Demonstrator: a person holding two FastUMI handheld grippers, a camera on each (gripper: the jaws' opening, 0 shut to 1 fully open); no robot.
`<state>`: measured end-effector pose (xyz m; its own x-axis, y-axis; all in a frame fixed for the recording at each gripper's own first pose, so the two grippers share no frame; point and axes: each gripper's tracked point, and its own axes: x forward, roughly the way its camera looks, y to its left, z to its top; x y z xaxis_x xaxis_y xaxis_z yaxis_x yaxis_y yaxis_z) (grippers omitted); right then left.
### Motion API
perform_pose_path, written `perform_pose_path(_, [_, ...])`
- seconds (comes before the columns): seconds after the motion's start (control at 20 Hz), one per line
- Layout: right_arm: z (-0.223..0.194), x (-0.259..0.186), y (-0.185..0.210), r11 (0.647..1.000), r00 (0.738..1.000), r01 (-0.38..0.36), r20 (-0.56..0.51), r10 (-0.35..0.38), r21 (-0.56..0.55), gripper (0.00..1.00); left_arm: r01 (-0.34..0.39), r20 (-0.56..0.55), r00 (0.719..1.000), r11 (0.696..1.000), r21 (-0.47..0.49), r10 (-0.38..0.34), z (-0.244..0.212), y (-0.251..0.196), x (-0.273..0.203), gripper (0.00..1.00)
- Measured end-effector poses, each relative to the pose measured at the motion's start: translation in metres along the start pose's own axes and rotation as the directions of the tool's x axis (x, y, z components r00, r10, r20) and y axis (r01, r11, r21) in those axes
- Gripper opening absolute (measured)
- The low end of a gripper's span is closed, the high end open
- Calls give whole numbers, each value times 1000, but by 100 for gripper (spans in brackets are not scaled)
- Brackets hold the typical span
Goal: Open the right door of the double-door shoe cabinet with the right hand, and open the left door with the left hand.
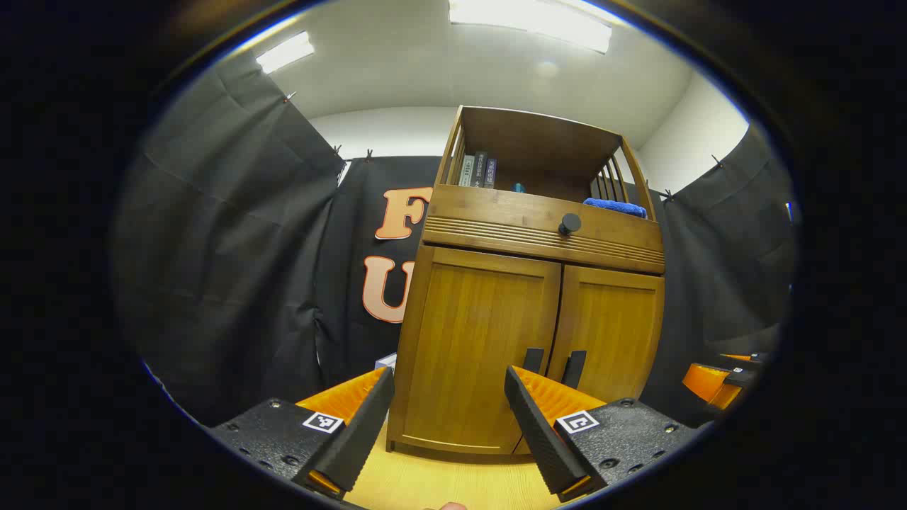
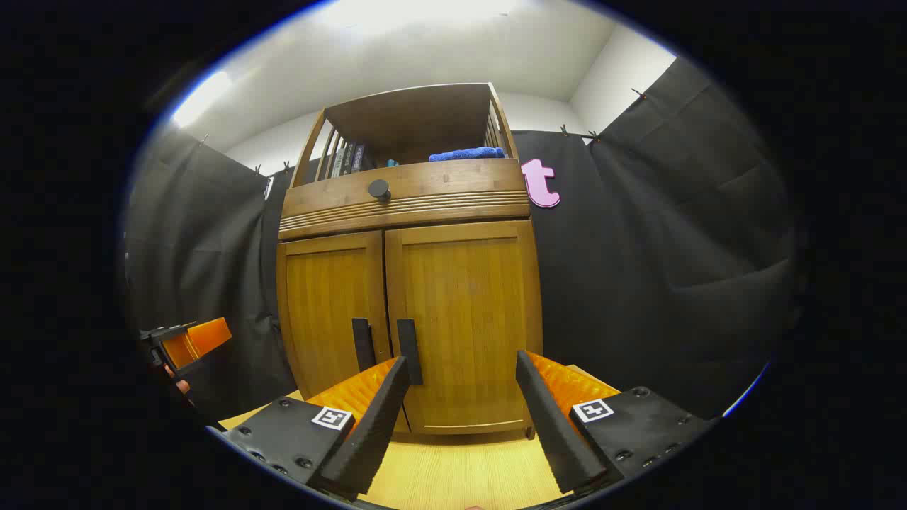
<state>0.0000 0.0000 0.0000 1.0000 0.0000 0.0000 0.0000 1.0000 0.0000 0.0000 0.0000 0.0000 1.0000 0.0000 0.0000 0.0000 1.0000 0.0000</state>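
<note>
the left gripper (image 1: pixel 448 418) is spread wide with nothing between its fingers, hanging low and short of the shoe cabinet (image 1: pixel 528 234). straight ahead of it is the left door (image 1: pixel 478 347), shut; that door's dark handle (image 1: pixel 533 359) sits just above and beyond its right-hand finger, so it's aimed a bit left of where it needs to go. off to its far right you can see the other gripper waiting at the edge

the right gripper (image 2: pixel 460 418) is just as wide and holds nothing either, also short of the cabinet. the right door (image 2: pixel 464 319) is dead ahead and shut, and its handle (image 2: pixel 407 347) stands just past the tip of the left-hand finger, with the left door's handle right beside it

what i'd worry about: the two handles stand close together at the seam, so a gripper drifting sideways could close on the wrong one, or straddle both and jam. a shallow bite on such a slim bar would likely slip off once pulled. and if both doors swing out together, each hand could end up in the other's path
</note>
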Motion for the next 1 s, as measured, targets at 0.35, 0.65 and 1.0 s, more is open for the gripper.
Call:
perform_pose_path(0.35, [-3, 2, 1, 1000, 1000, -1, -5, 1, 11, 98, -8, -7, 1000, 1000, -4, 8, -3, 5, 2, 95])
perform_pose_path(0.65, [-3, 4, 4, 1000, 1000, -5, -8, 5, 13, 98, -9, -11, 1000, 1000, -3, 9, -5, 8, 4, 91])
perform_pose_path(1.0, [-1, 10, 10, 1000, 1000, -22, 3, 22, 6, 98, -14, -12, 1000, 1000, 0, 14, -7, 12, 8, 94])
